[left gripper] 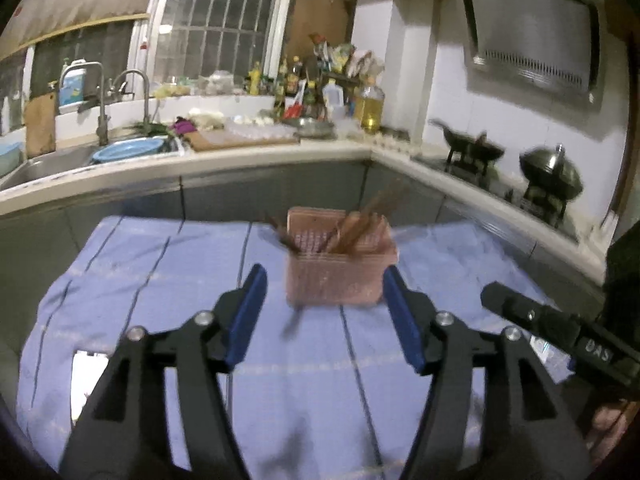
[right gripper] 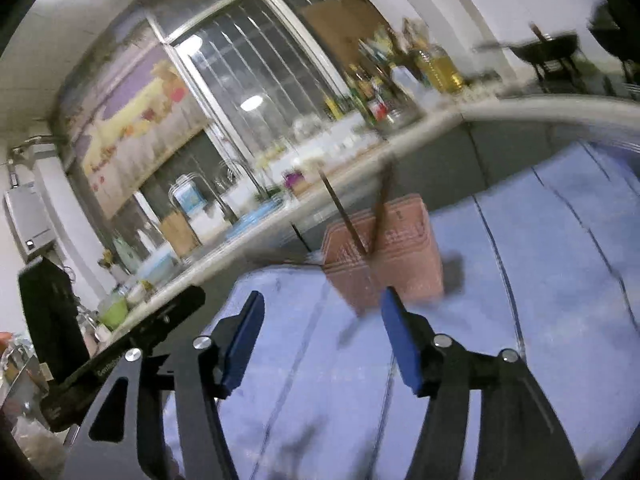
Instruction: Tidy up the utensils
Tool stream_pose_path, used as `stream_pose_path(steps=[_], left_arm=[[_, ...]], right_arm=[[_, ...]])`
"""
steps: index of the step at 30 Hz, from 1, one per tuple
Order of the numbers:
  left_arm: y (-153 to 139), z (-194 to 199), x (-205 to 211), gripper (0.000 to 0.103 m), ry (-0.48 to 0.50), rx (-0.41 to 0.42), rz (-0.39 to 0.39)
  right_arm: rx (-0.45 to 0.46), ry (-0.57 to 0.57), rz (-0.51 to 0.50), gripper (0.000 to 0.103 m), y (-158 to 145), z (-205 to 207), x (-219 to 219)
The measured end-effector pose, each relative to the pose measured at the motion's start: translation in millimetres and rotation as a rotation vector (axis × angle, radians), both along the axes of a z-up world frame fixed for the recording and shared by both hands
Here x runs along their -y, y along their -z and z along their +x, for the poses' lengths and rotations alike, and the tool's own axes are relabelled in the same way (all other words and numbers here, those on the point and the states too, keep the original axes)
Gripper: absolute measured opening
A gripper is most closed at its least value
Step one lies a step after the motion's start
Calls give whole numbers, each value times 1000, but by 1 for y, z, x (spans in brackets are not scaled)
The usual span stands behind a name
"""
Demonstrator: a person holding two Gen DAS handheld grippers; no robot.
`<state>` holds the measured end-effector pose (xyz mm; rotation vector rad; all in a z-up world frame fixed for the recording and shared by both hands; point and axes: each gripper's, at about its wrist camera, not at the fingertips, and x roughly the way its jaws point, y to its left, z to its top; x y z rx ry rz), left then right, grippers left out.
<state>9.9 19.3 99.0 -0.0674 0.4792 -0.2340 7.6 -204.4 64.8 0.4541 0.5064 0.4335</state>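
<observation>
Your left gripper [left gripper: 324, 300] has its jaws apart with nothing between the blue pads [left gripper: 248, 312]; only the blue striped cloth [left gripper: 160, 280] covering the tabletop shows through the gap. Just ahead of it stands the pink perforated utensil basket [left gripper: 340, 276], upright on the cloth; its lower right corner sits close to the tip of your right-hand pad, though whether they touch you cannot tell through the blur. Several brown chopsticks [left gripper: 360, 224] lean out of the basket, most tilted toward the right.

Your right gripper [right gripper: 322, 320] is likewise open and empty; its view is rolled, so the cloth [right gripper: 520, 280] and basket [right gripper: 400, 248] appear slanted. From this side 2 chopsticks [right gripper: 344, 212] cross above the basket rim in a V — blurred, yet clearly inside it. A dark smear lies on the cloth just right of the basket; it is too blurred to name.

Behind the tabletop runs a kitchen counter [left gripper: 240, 160] with a sink [left gripper: 48, 164], a blue basin [left gripper: 128, 150], a cutting board [left gripper: 240, 138] and a cluster of bottles [left gripper: 304, 84]; 2 dark woks [left gripper: 552, 176] sit on the stove at the right, under a range hood [left gripper: 532, 36]. The other gripper's black body [left gripper: 560, 332] shows at the right edge of the left wrist view.
</observation>
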Motion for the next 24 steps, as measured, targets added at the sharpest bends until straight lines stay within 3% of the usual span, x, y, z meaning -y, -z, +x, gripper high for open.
stream_pose_path(steps=[6, 9, 13, 17, 24], left_arm=[[24, -22, 16, 81, 2, -67, 81], [22, -28, 15, 81, 16, -81, 85], [21, -37, 5, 89, -26, -80, 67], [28, -33, -4, 90, -57, -126, 78], [43, -15, -7, 97, -76, -224, 135]], right_arm=[[-149, 15, 1, 65, 35, -29, 2], [-144, 17, -12, 67, 32, -38, -2], [-106, 8, -9, 70, 20, -47, -9], [-72, -4, -21, 74, 16, -52, -15], [-124, -5, -19, 75, 30, -44, -15]])
